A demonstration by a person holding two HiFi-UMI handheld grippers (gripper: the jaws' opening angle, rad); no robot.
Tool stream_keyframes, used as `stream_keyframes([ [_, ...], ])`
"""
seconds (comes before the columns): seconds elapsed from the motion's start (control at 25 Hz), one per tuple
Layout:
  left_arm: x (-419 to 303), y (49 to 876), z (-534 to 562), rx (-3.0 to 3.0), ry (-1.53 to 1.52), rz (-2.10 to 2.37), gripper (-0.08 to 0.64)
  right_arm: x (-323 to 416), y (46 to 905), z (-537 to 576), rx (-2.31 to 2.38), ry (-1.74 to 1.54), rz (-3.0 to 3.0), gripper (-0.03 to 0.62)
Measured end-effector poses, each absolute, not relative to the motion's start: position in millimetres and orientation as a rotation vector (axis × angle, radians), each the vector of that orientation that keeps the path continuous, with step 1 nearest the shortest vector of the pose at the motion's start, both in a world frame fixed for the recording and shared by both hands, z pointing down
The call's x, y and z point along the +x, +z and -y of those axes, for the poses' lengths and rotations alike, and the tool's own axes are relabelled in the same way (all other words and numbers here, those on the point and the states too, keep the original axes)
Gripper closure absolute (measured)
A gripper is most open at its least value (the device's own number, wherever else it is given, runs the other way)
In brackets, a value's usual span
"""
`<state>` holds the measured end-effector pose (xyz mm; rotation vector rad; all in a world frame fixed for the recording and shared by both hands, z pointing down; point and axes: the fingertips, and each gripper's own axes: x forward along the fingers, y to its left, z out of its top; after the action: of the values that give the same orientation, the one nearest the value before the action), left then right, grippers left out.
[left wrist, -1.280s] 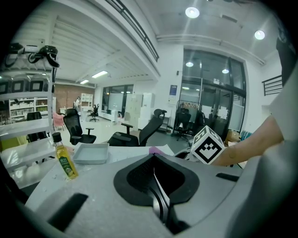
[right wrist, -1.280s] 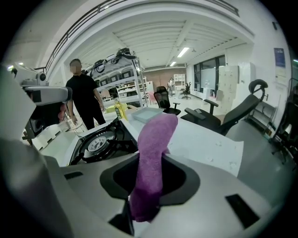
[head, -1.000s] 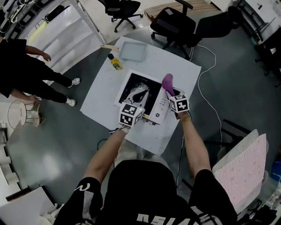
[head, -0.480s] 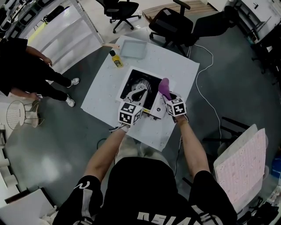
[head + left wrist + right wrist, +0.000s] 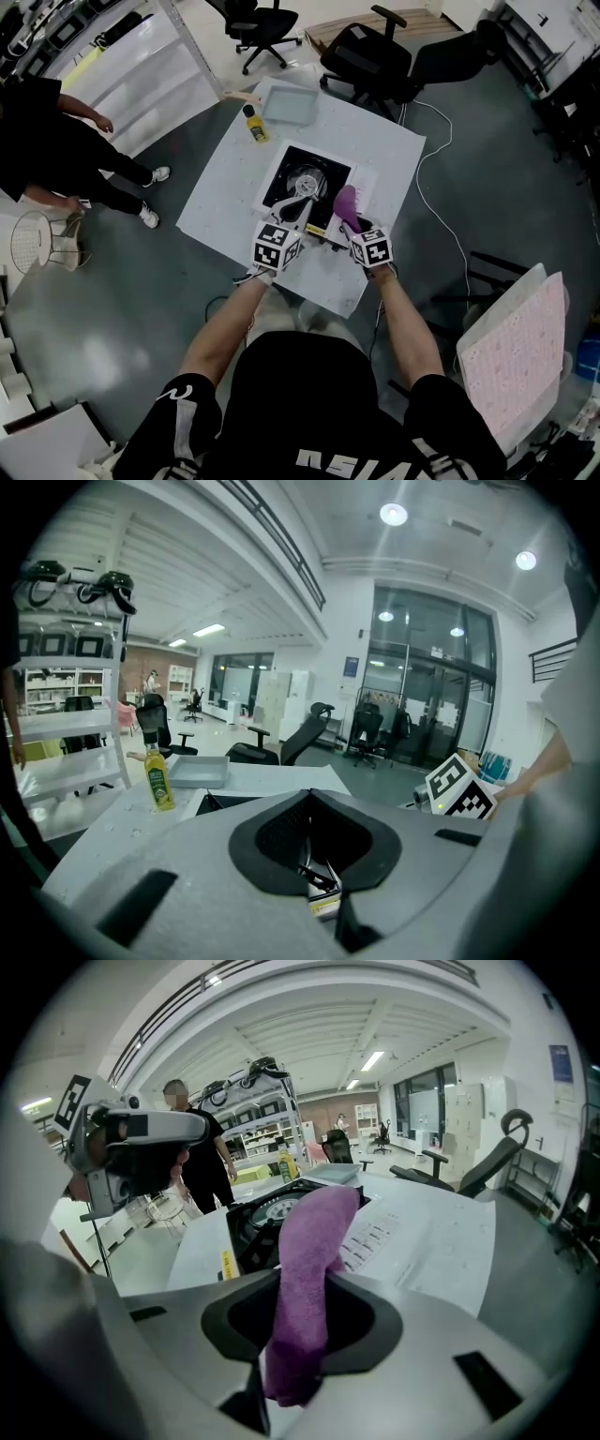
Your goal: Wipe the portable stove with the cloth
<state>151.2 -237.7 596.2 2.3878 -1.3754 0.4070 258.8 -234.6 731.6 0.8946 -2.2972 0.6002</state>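
The portable stove (image 5: 305,183), white-cased with a black top and a round burner, is set flat in the upper centre of the head view. The purple cloth (image 5: 345,204), bunched into a narrow strip, is held upright at the black top's right edge, its lower end clamped in the right gripper (image 5: 355,228).

Left tool (image 5: 323,891): grip on portable stove (image 5: 312,180) corner unclear

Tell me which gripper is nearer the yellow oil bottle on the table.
Left. The left gripper is at the portable stove's near-left corner, on the side of the yellow oil bottle. The right gripper, clamping the purple cloth, is at the stove's right side, farther away.
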Motion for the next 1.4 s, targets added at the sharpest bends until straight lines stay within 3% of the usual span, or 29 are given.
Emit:
stream_keyframes([
  [0.6,138.5,597.1,206.0,2.381,0.398,1.349,0.551,250.5,728.1,155.8,0.808,0.617,2.281,0.483],
  [1.4,75.9,602.2,175.8,2.505,0.425,1.058,0.551,217.5,746.1,87.1,1.132,0.864,2.095,0.483],
])
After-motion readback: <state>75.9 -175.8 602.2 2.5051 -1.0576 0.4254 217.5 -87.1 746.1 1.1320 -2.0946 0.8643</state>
